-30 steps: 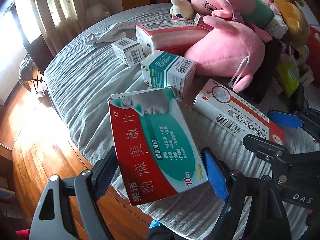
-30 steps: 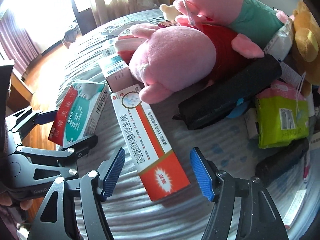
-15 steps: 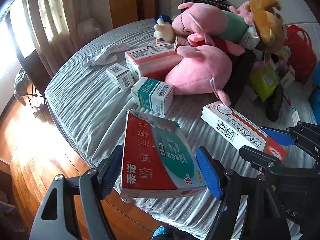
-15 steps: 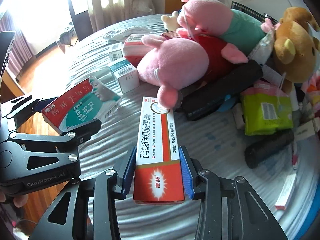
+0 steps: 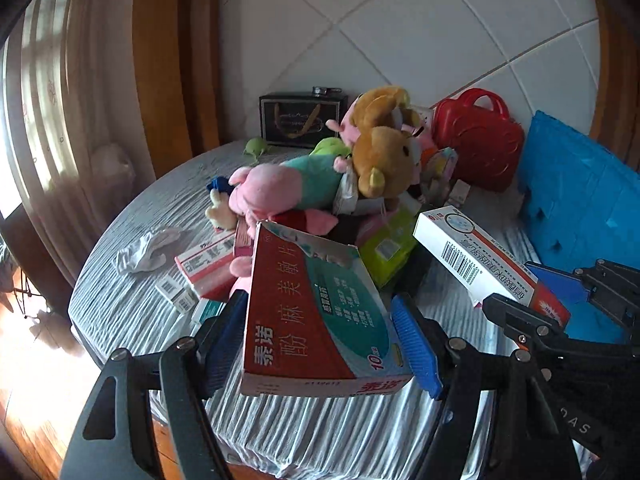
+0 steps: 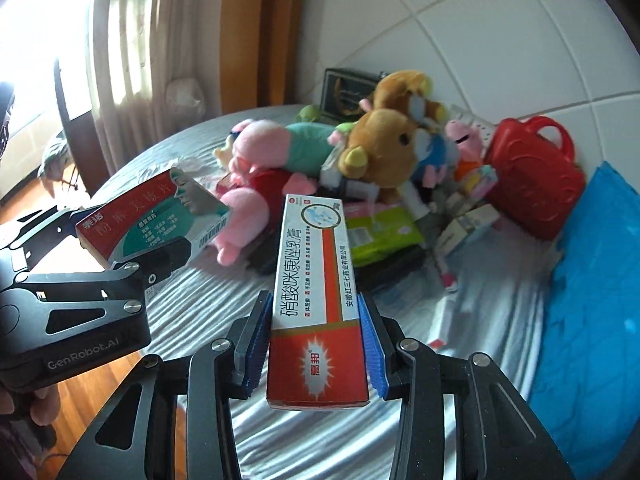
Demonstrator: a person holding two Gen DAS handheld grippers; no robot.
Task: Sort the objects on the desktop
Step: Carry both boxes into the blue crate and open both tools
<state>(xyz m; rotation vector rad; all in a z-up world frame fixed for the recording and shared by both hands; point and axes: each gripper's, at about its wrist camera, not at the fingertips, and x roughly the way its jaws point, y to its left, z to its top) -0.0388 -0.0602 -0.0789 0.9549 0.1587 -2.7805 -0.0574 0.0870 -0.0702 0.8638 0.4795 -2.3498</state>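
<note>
Left gripper (image 5: 320, 344) clamps the red-and-teal medicine box (image 5: 316, 312); right gripper (image 6: 316, 344) clamps the long ointment box (image 6: 316, 300) (both clear of the bed (image 6: 472, 320)).

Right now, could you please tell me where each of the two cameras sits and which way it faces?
Left wrist: sits behind the left tool, looking down over the bed toward the toys; its fingers grip the cold-tablet box.
Right wrist: sits behind the right tool, facing the same pile; its fingers grip the cream box.
Shared: both boxes, each other's tool, the red bag.
</note>
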